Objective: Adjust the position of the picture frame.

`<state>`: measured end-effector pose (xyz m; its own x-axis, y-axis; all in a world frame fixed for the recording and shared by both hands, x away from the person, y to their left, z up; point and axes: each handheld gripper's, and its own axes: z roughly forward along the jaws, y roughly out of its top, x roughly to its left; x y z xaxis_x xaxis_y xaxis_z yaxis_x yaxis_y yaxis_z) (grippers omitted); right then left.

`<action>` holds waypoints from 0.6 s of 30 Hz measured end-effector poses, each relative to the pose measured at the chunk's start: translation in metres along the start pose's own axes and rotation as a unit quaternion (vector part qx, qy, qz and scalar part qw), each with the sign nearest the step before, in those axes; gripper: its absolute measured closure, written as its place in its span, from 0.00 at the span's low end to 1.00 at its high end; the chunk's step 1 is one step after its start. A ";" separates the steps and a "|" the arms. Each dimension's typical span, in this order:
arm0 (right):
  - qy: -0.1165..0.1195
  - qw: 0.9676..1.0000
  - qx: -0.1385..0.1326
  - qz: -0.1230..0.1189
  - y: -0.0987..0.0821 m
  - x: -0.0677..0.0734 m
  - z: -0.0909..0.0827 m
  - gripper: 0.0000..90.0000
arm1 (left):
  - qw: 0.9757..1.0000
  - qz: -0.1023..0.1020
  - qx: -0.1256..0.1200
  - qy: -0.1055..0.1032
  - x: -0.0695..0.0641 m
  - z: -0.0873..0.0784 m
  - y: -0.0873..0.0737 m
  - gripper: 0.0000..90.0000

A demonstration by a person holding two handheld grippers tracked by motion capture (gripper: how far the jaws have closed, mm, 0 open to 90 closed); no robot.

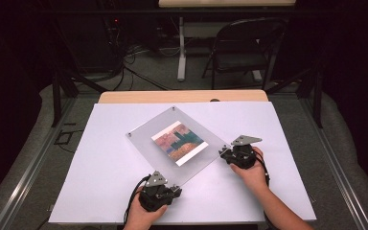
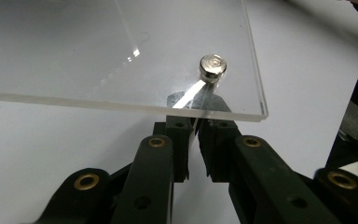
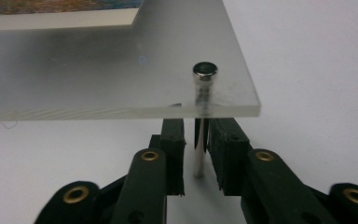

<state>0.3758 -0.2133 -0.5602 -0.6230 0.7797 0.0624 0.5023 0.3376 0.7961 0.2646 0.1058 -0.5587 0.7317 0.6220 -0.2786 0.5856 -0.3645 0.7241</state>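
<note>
A clear acrylic picture frame (image 1: 146, 136) lies turned at an angle on the white table, with a colourful picture (image 1: 178, 142) in its middle. It stands raised on short metal legs with round heads at its corners. My left gripper (image 1: 171, 186) is at the frame's near corner. In the left gripper view, its jaws (image 2: 195, 130) sit tight on the thin leg under the bolt head (image 2: 213, 66). My right gripper (image 1: 224, 152) is at the right corner. There the leg (image 3: 199, 149) stands between the jaws (image 3: 196, 128), with a small gap on the left side.
The white sheet (image 1: 100, 182) covers the table, and a wooden strip (image 1: 182, 96) shows along its far edge. Behind the table stand a black folding chair (image 1: 244, 48) and a white table leg (image 1: 181, 52), with cables on the floor. Both forearms come in from the near edge.
</note>
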 end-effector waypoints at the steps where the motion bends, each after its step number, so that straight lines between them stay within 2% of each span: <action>1: -0.002 1.000 0.004 -0.004 0.000 0.002 0.002 0.89 | 1.000 -0.001 -0.001 0.000 0.000 0.001 0.000 0.91; 2: -0.002 1.000 0.004 -0.004 0.000 0.002 0.002 0.89 | 1.000 -0.002 -0.002 0.000 0.000 0.001 0.000 0.91; 3: -0.006 1.000 0.004 -0.008 0.000 0.001 0.002 0.94 | 1.000 -0.002 -0.002 0.004 0.000 0.001 0.000 0.91; 6: 0.003 1.000 0.002 0.003 0.000 -0.002 0.002 0.94 | 1.000 -0.003 -0.004 0.002 0.000 0.002 0.000 0.91; 9: 0.000 1.000 0.003 -0.006 0.000 -0.001 0.003 0.94 | 1.000 -0.009 -0.006 0.002 -0.001 0.004 0.001 0.91; 15: 0.000 1.000 0.006 -0.011 0.001 -0.001 0.002 0.95 | 1.000 0.013 0.000 0.016 -0.004 0.002 0.003 0.94; 18: 0.004 1.000 0.006 -0.006 0.001 -0.002 0.002 0.95 | 1.000 0.013 0.000 0.016 -0.004 0.000 0.004 0.94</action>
<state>0.3782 -0.2134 -0.5606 -0.6336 0.7716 0.0571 0.5016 0.3534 0.7896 0.2641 0.1020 -0.5541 0.7347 0.6348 -0.2395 0.5668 -0.3803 0.7309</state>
